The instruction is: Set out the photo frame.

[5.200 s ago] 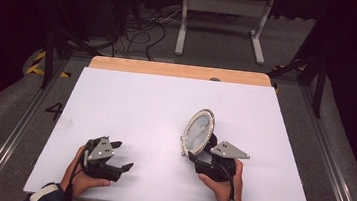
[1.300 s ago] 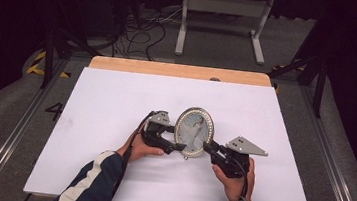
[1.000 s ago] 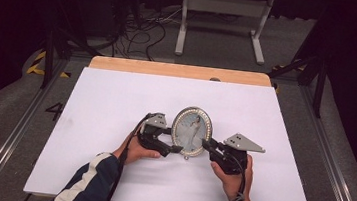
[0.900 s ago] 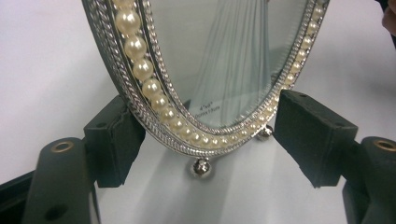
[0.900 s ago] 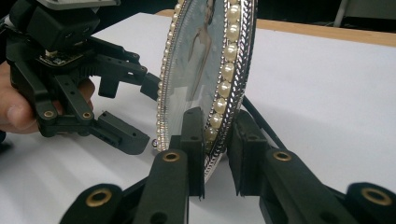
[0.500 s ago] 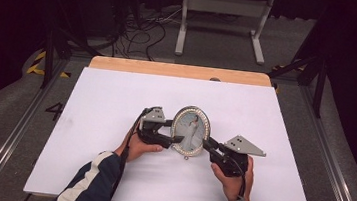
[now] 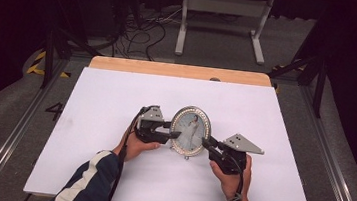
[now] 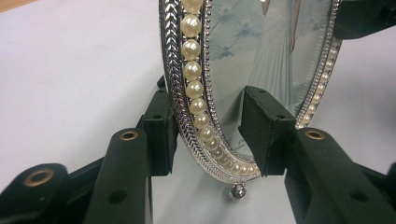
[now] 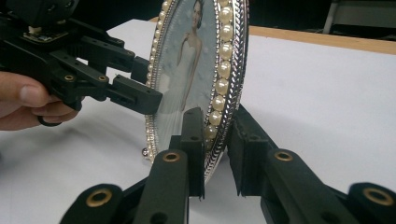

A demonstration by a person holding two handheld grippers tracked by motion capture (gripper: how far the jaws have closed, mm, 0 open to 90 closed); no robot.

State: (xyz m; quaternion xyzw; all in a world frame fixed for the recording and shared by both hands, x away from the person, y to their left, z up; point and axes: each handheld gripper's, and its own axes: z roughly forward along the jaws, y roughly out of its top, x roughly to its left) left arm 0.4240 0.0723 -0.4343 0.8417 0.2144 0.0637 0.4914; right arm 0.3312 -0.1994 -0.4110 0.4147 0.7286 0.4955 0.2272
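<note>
An oval silver picture frame (image 7: 191,131) with a pearl rim and a photo of a person in a long dress stands upright on the white table (image 7: 117,94). My right gripper (image 7: 207,144) is shut on the frame's lower right rim (image 9: 219,116), one pad on each face. My left gripper (image 7: 172,131) reaches in from the left. Its jaws have just been closing and straddle the lower left rim (image 8: 196,107). One pad lies close against the back, while the other pad (image 8: 261,130) stands just off the glass.
The table's wooden far edge (image 7: 179,70) lies beyond the frame. Cables (image 7: 143,31) and a metal stand (image 7: 223,14) sit on the dark floor behind. A hand and a striped sleeve (image 7: 93,177) come in from the bottom left.
The left gripper came across from the table's left side to the frame, and its jaws narrowed around the rim. The frame turned to face the camera more squarely. The right gripper kept its hold.
</note>
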